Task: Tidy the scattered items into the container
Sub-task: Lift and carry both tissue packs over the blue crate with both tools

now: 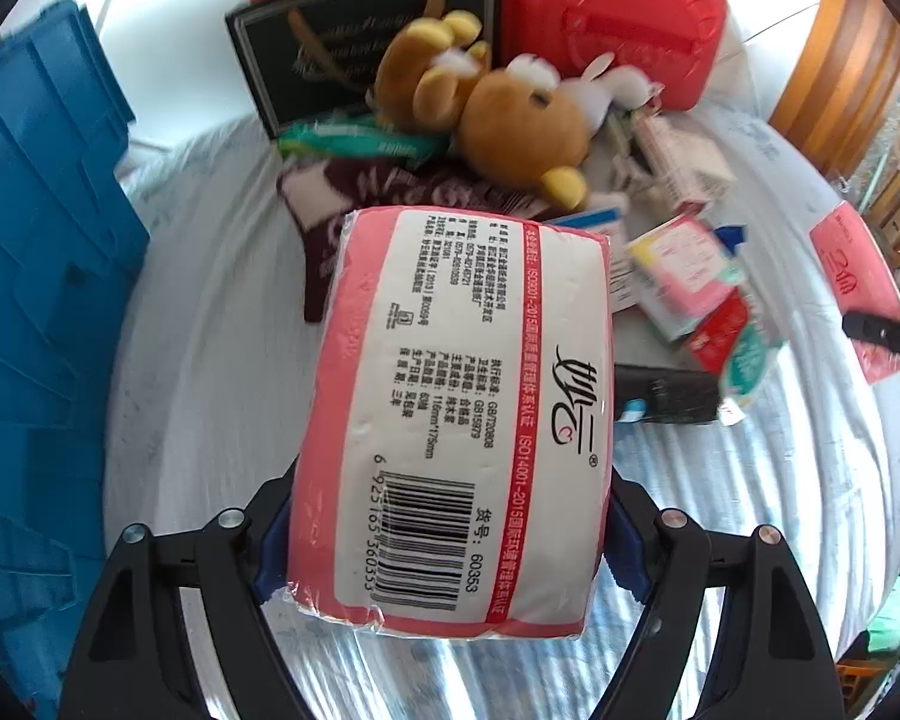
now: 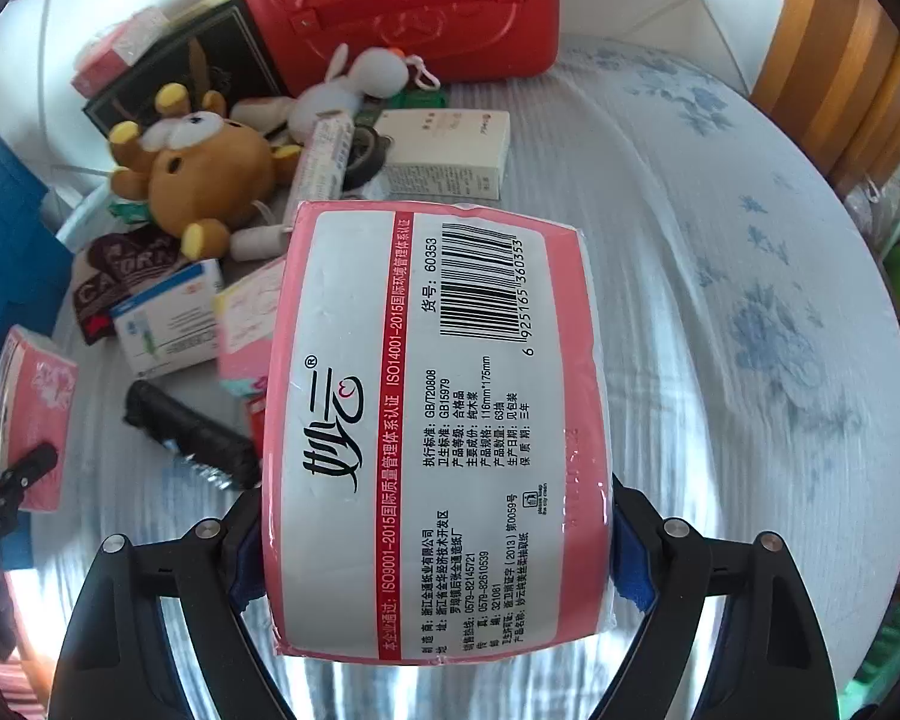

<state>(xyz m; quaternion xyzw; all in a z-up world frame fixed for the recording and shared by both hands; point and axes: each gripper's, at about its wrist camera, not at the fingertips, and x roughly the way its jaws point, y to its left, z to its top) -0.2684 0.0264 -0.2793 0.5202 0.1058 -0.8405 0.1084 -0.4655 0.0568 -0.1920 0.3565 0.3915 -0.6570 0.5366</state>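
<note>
My left gripper [image 1: 450,534] is shut on a pink and white tissue pack [image 1: 456,420] and holds it above the bed. My right gripper [image 2: 435,546] is shut on a second pink and white tissue pack [image 2: 432,420], also lifted. The blue container [image 1: 36,276] stands at the left in the left wrist view; its edge shows at the left in the right wrist view [image 2: 0,228]. The right gripper's pack shows at the right edge of the left wrist view [image 1: 858,288], and the left gripper's pack at the left edge of the right wrist view [image 2: 30,414].
On the floral bedsheet [image 2: 720,300] lies a pile: a brown plush bear [image 1: 510,114], a white plush rabbit [image 2: 342,90], a red plastic case [image 2: 402,6], a dark framed plaque [image 1: 342,54], a dark knit cloth [image 1: 342,222], a black brush [image 2: 192,438] and several small boxes. A wooden bed frame [image 2: 834,78] stands at the right.
</note>
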